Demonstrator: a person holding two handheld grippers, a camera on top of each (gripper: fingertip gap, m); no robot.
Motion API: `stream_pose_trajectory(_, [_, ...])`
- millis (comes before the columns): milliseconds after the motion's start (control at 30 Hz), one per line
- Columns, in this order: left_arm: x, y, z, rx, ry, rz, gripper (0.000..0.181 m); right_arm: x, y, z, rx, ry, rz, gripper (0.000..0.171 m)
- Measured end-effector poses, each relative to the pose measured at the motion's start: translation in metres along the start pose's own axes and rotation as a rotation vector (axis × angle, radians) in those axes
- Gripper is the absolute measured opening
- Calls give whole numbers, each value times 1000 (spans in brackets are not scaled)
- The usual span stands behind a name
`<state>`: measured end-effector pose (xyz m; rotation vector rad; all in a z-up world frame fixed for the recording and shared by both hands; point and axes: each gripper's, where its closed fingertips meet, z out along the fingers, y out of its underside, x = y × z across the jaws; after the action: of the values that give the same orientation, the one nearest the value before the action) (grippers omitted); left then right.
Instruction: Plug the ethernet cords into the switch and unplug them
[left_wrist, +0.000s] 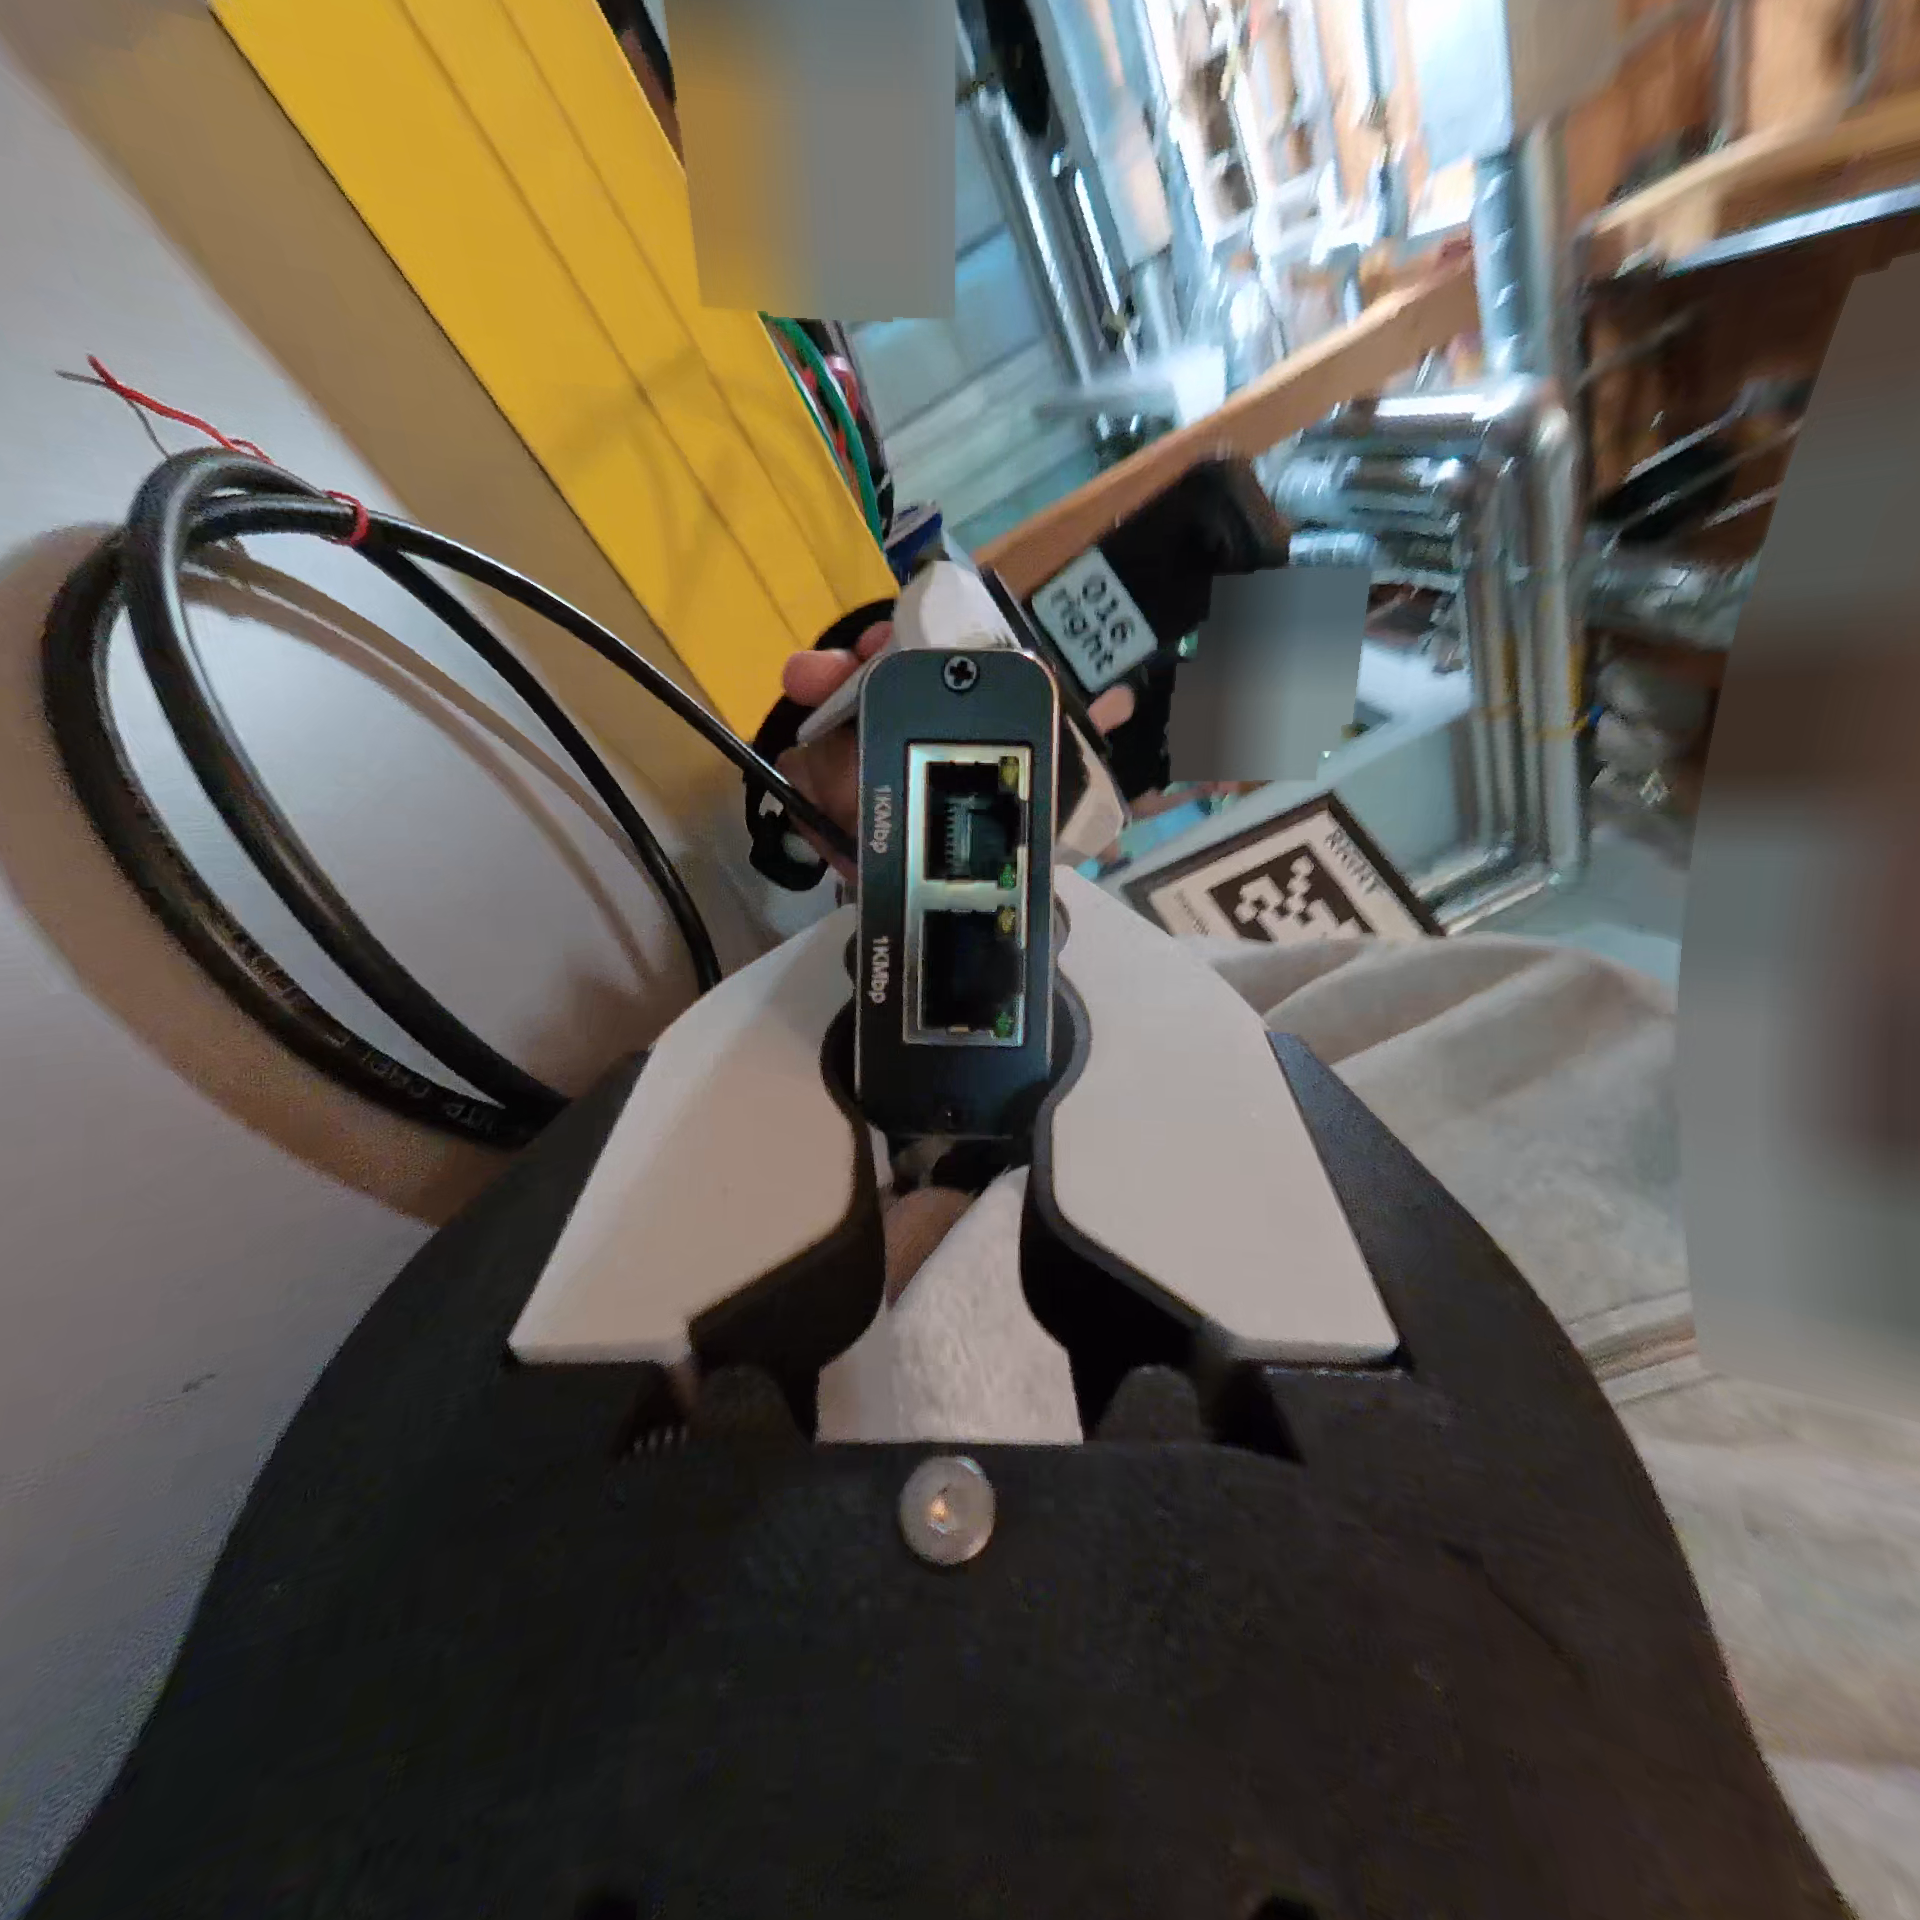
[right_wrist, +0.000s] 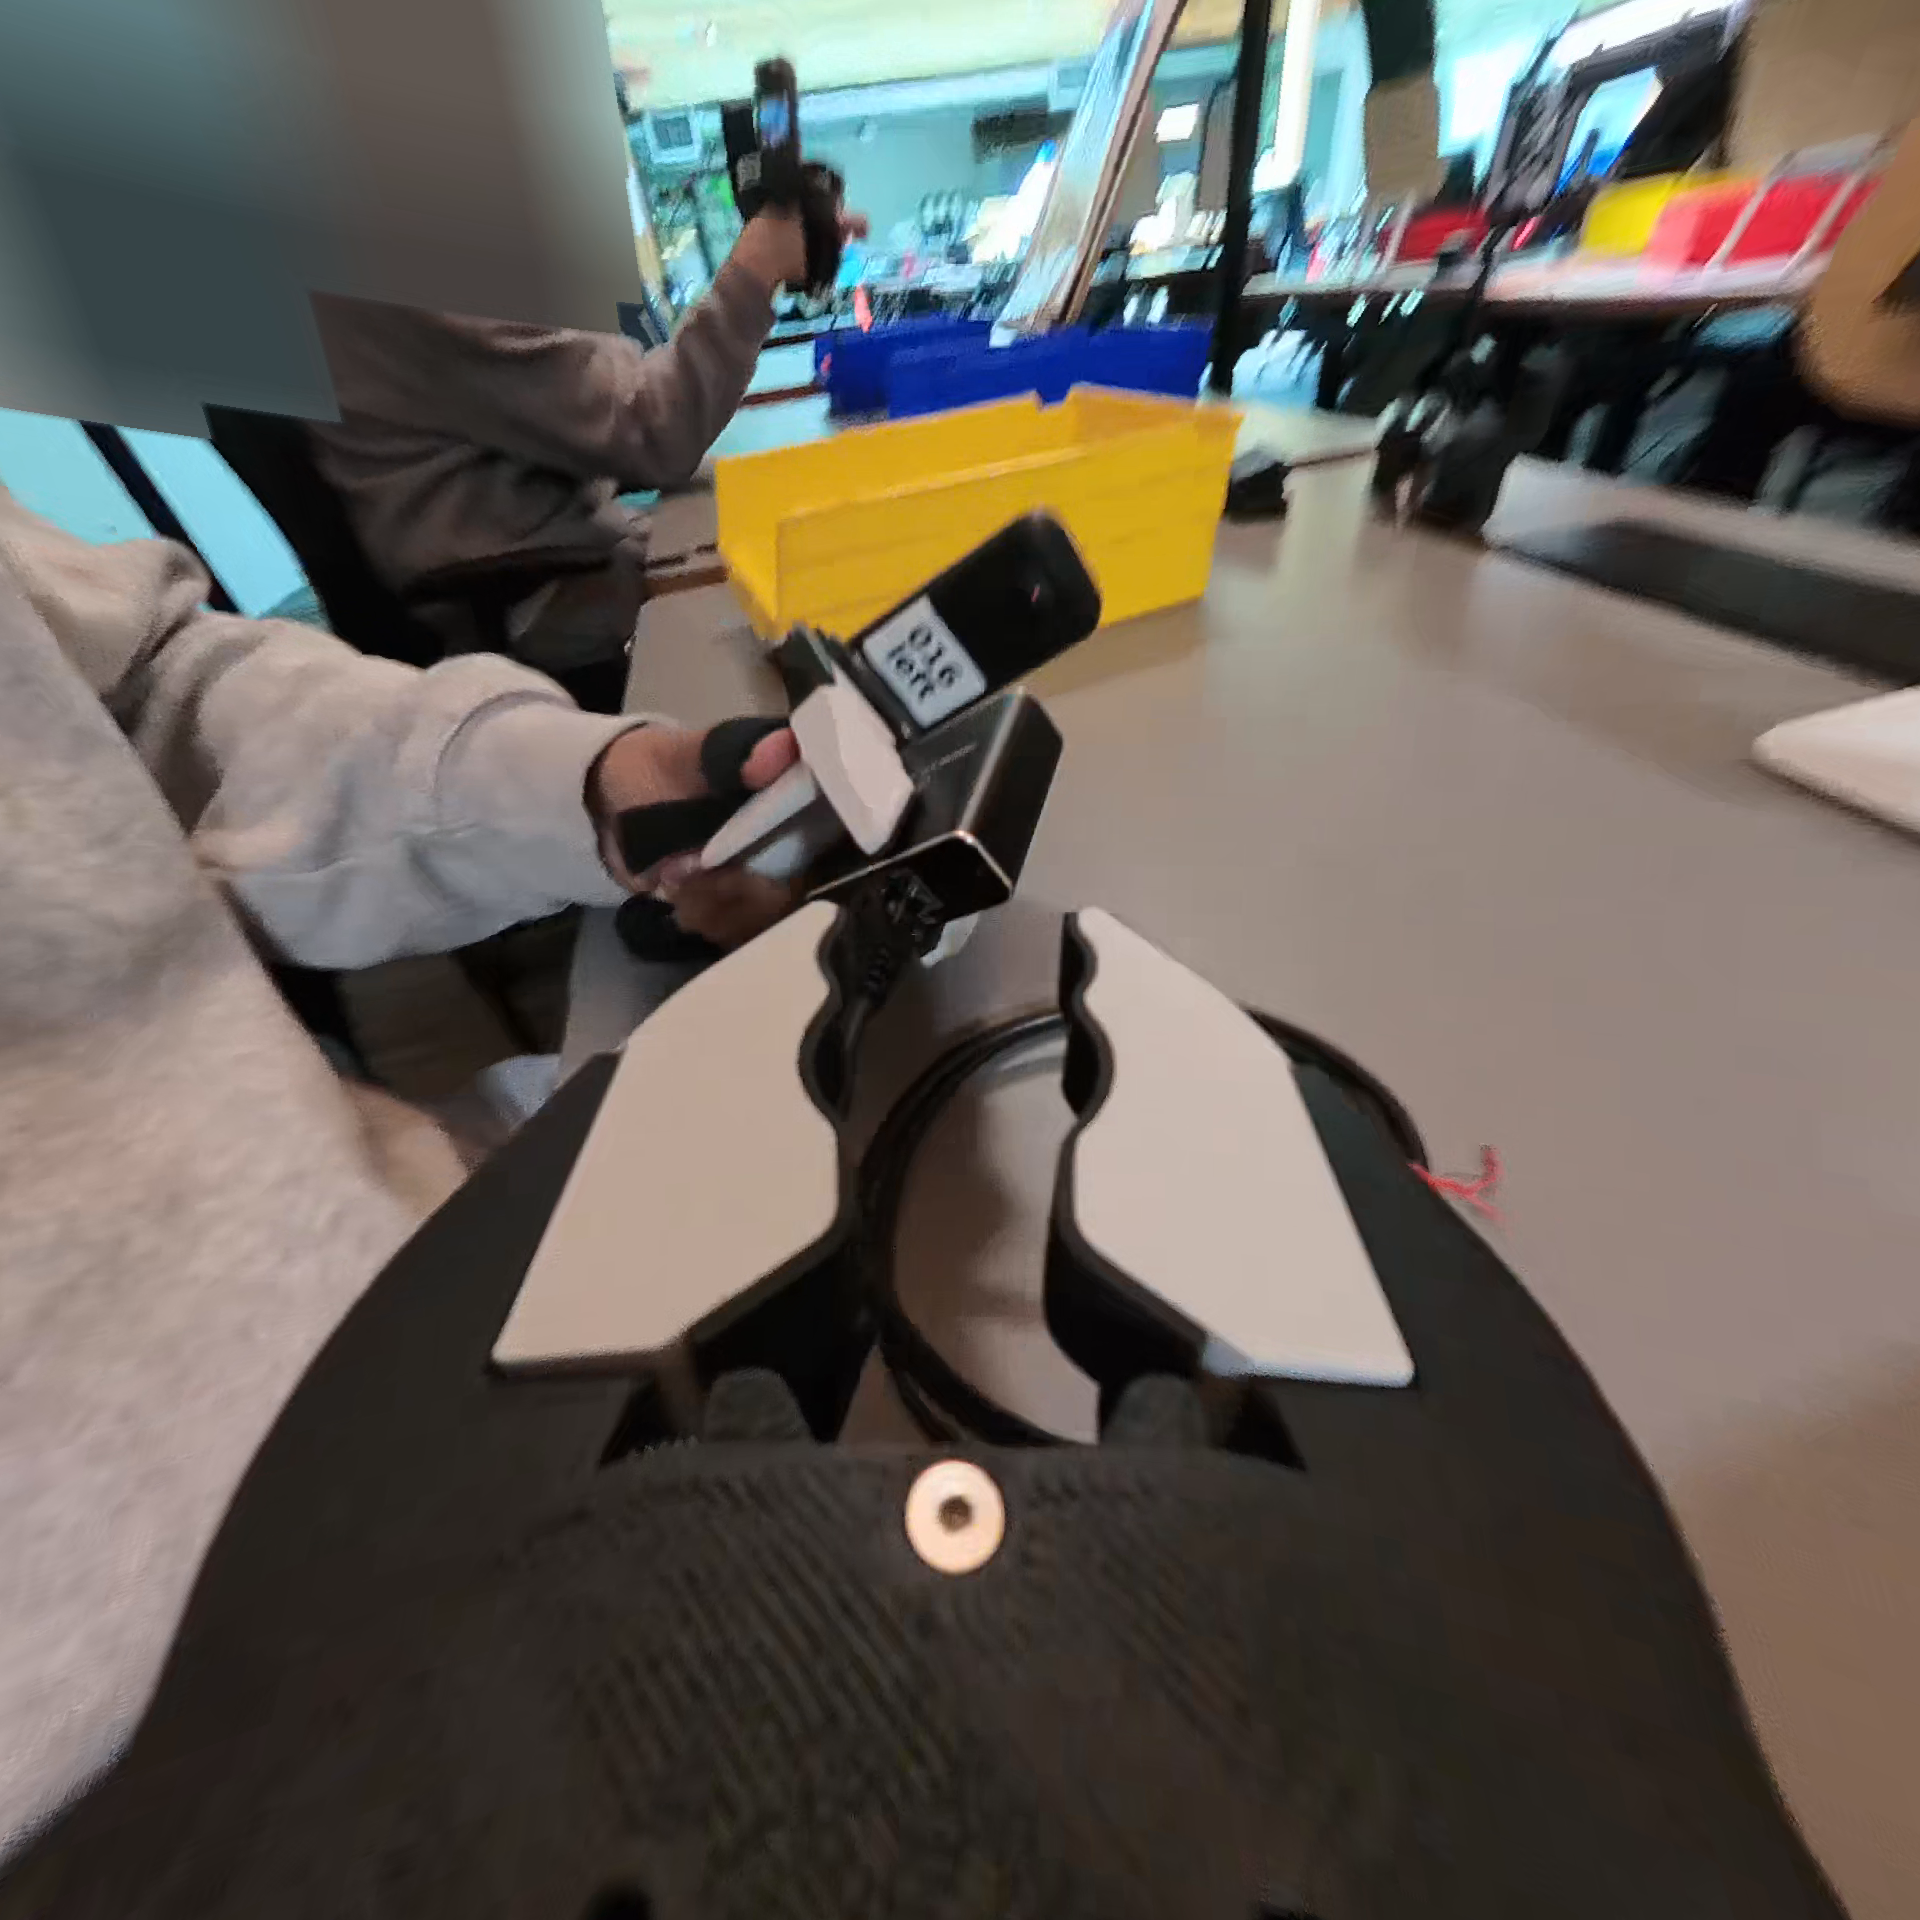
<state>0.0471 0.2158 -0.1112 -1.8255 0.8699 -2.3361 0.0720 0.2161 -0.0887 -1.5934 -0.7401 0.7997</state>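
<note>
Left tongs (left_wrist: 956, 1039) clamp the switch (left_wrist: 956, 894), both ports seemingly empty.

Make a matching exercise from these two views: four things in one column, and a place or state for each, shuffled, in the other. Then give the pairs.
Things
1. switch
2. left hand-held gripper
3. right hand-held gripper
4. yellow bin

Place or state
A. open, a black cord running between its fingers
B. standing on the table behind the switch
C. shut on the switch
D. lifted off the table, two empty ports facing the left wrist camera

Pairs: 1-D, 2-C, 3-A, 4-B
</note>
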Motion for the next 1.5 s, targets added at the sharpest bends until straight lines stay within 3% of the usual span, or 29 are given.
stream_pose_trajectory(200, [-2,-8,-3,68,-2,1,27,-6,-12,-1,66,45,-54,41])
stream_pose_trajectory(467, [2,-4,4,54,-51,180,27,-4,0,9,35,12,151,45])
stream_pose_trajectory(733, [9,-2,9,40,-82,348,26,-10,14,15,-52,-13,148,37])
stream_pose_trajectory(1200, [11,2,12,26,-84,370,26,-21,17,18,-67,-108,249,17])
stream_pose_trajectory(1500, [13,6,15,-2,-84,403,25,-23,16,16,-51,-147,341,16])
